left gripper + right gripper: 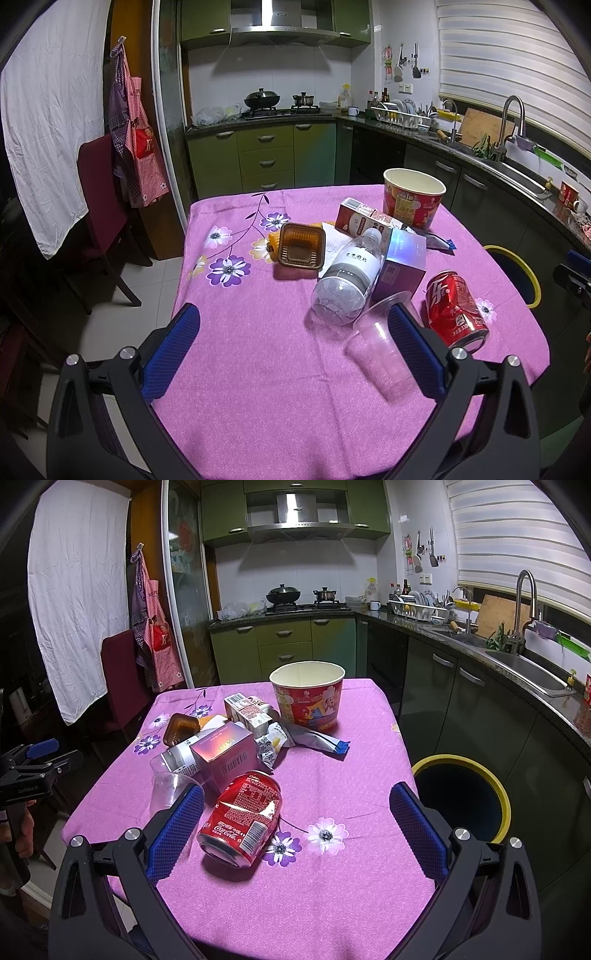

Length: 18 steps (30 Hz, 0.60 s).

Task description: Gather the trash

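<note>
Trash lies on a pink flowered tablecloth (pixel 258 350). A dented red cola can (pixel 456 308) (pixel 243 818) lies on its side. A clear plastic cup (pixel 380 350) (pixel 168 786), a clear bottle (pixel 345 277), a purple box (pixel 400 264) (pixel 225 755), a brown tray (pixel 301 245) (pixel 181 729), a carton (pixel 365 219) (pixel 245 712) and a red paper tub (pixel 413 197) (pixel 308 698) lie beyond. My left gripper (pixel 295 314) is open above the table, its right finger over the cup. My right gripper (pixel 297 794) is open, the can just inside its left finger.
A dark bin with a yellow rim (pixel 461 794) (pixel 517 273) stands off the table's right edge. A red chair (pixel 99 206) stands at the left. Kitchen counters with a sink (pixel 528 668) run along the right and back.
</note>
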Tool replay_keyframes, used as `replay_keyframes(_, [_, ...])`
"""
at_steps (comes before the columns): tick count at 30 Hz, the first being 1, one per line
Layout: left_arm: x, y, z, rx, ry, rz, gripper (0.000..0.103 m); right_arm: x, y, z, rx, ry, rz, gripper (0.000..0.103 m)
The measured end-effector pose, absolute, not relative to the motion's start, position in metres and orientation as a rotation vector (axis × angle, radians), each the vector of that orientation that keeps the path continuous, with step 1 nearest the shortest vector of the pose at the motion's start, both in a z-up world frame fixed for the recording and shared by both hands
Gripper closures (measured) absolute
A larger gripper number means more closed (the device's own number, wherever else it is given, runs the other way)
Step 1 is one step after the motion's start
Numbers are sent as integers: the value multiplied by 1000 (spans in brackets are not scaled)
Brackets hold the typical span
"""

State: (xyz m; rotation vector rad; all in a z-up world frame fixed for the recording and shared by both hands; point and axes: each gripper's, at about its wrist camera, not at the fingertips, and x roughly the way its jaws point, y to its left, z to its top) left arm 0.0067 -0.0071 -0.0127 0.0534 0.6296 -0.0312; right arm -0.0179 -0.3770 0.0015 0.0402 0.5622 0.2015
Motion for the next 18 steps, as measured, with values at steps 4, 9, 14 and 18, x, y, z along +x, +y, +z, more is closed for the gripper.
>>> replay_keyframes(4, [7,-7,-12,53,630,-30,6,-18,-377,1,40,563,201,4])
replay_keyframes(9, [7,-7,-12,53,631,-30,6,-18,-377,1,40,564,202,4])
replay_keyframes(14, [8,-7,-12,51,632,-31,6,-16,-377,-4,42,570,201,4])
replay_keyframes(18, [11,-5,-16,49,640,-27,6,-5,-377,-12,44,589,203,4])
